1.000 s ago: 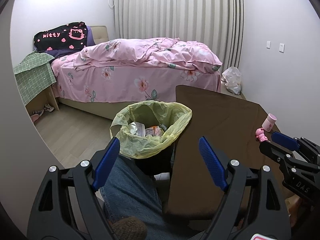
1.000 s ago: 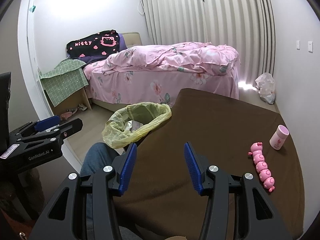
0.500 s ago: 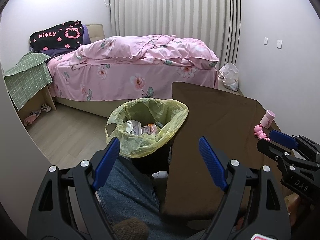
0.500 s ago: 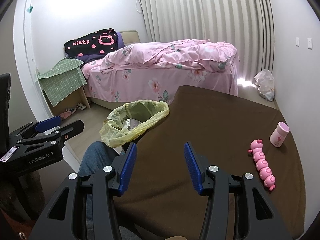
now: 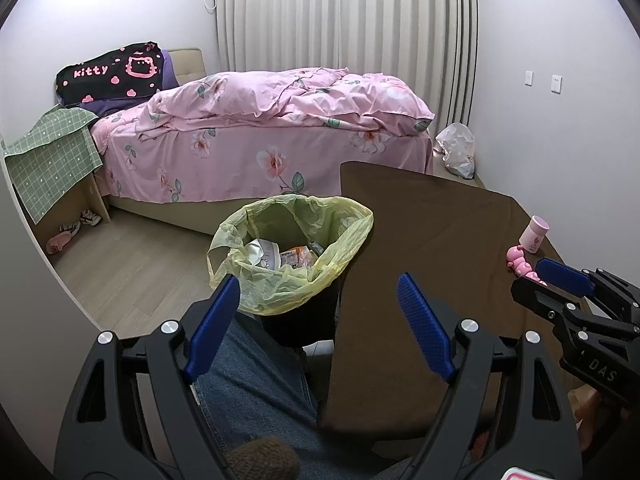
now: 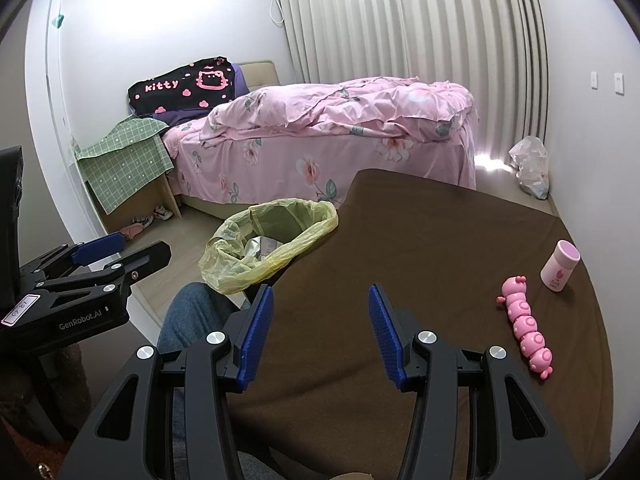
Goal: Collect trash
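Observation:
A bin lined with a yellow bag [image 5: 344, 236] stands at the table's left edge and holds several pieces of trash [image 5: 280, 256]; it also shows in the right wrist view [image 6: 312, 224]. My left gripper [image 5: 320, 320] is open and empty, held above my knee just short of the bin. My right gripper [image 6: 322, 320] is open and empty over the brown table [image 6: 440, 260]. A pink caterpillar toy [image 6: 526, 328] and a small pink bottle [image 6: 560, 266] lie at the table's right side.
A bed with a pink floral cover [image 5: 272, 120] stands behind the bin. A green checked cloth covers a side table [image 5: 52, 156] at left. A white plastic bag [image 5: 456, 150] lies on the floor by the far wall. Wooden floor [image 5: 132, 260] lies left of the bin.
The left wrist view has shifted slightly, so the bin sits a little lower and nearer centre. Both grippers stay open and empty.

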Available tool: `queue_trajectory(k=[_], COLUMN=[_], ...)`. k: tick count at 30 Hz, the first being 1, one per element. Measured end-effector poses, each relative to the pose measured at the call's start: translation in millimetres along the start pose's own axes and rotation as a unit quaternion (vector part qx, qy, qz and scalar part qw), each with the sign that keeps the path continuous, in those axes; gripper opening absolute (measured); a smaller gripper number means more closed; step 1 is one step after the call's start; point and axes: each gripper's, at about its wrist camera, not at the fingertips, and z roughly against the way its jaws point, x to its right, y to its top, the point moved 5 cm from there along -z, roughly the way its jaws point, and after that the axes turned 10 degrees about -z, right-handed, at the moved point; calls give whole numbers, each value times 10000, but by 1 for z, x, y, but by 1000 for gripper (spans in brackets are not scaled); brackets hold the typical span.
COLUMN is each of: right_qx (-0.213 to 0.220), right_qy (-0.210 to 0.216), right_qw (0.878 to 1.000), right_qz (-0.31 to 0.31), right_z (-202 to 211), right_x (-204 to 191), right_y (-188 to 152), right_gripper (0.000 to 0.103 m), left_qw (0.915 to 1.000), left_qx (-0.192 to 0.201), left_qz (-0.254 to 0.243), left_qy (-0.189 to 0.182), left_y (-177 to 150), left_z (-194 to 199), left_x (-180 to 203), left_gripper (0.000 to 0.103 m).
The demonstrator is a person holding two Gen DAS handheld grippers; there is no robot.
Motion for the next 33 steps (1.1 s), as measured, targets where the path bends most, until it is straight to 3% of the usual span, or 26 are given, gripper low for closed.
queue_trajectory(k=[33], right_qx=[-3], right_qy=[-28], right_qw=[10000], right_qz=[-11], right_z=[1], right_x=[0], right_y=[-2], right_gripper=[46], left_qw=[10000], left_qx=[-11], left_qz=[37], left_qy=[-50], left_y=[-1], left_z=[0], left_x=[-1], left_gripper=[77])
